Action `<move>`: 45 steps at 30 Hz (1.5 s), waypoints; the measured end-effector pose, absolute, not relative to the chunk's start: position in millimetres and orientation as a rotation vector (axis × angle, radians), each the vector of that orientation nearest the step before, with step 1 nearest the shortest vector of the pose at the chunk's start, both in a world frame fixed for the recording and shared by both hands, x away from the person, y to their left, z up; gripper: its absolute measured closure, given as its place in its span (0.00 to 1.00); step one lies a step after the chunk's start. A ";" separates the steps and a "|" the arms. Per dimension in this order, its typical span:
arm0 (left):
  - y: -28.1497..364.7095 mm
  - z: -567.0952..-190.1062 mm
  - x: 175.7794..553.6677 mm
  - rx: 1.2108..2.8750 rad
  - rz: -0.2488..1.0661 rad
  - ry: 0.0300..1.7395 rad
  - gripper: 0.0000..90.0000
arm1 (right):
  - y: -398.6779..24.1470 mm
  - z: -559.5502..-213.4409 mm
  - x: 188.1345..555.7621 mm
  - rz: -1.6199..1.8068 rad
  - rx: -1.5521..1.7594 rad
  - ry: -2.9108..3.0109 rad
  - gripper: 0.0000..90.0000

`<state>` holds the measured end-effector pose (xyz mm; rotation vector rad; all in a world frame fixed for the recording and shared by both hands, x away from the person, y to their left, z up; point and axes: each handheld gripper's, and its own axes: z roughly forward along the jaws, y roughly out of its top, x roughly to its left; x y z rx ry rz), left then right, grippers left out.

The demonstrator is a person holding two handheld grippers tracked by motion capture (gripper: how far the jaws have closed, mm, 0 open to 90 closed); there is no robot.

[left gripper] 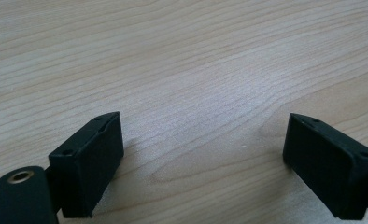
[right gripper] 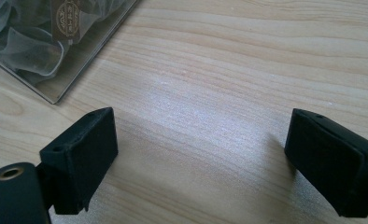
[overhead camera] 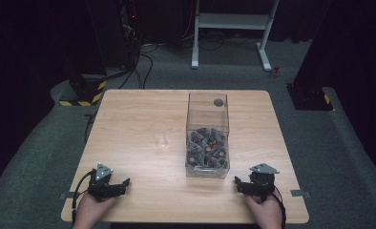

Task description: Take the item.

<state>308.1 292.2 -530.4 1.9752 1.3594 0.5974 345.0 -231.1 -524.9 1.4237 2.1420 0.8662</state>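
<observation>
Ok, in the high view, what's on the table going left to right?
Left hand-held gripper → small clear glass → clear box of wrapped pieces → right hand-held gripper.

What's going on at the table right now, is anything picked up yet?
Nothing is held yet. The left gripper and right gripper rest near the table's front edge, jaws wide open over bare wood. Between and beyond them stands a clear box part-filled with small dark wrapped items. A small clear object lies left of it.
</observation>
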 end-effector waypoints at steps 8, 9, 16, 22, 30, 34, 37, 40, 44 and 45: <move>292.1 -530.4 308.1 1.975 0.597 1.361 0.14 | -231.1 -524.9 345.0 0.866 1.424 2.142 0.10; 292.1 -530.4 308.1 1.975 0.597 1.361 0.14 | -231.1 -524.9 345.0 0.866 1.424 2.142 0.10; 292.3 -530.5 307.7 1.970 0.594 1.361 0.14 | -231.1 -524.9 345.0 0.866 1.424 2.142 0.10; 293.8 -530.2 307.1 1.974 0.593 1.355 0.14 | -230.9 -524.8 345.3 0.865 1.425 2.145 0.10; 293.4 -530.1 305.7 1.973 0.590 1.360 0.15 | -230.9 -524.8 345.5 0.866 1.422 2.146 0.10; 295.0 -529.8 305.4 1.979 0.581 1.350 0.15 | -230.9 -524.8 345.6 0.866 1.421 2.146 0.10; 294.9 -529.0 305.6 1.991 0.577 1.349 0.15 | -230.8 -524.7 345.6 0.866 1.423 2.147 0.10; 295.0 -527.9 305.2 1.996 0.559 1.345 0.14 | -230.8 -524.7 345.6 0.867 1.423 2.147 0.10; 293.6 -526.3 304.6 1.994 0.545 1.315 0.14 | -230.7 -524.7 345.8 0.867 1.422 2.148 0.10; 293.4 -525.7 304.6 1.991 0.544 1.307 0.15 | -230.7 -524.7 345.8 0.867 1.422 2.148 0.10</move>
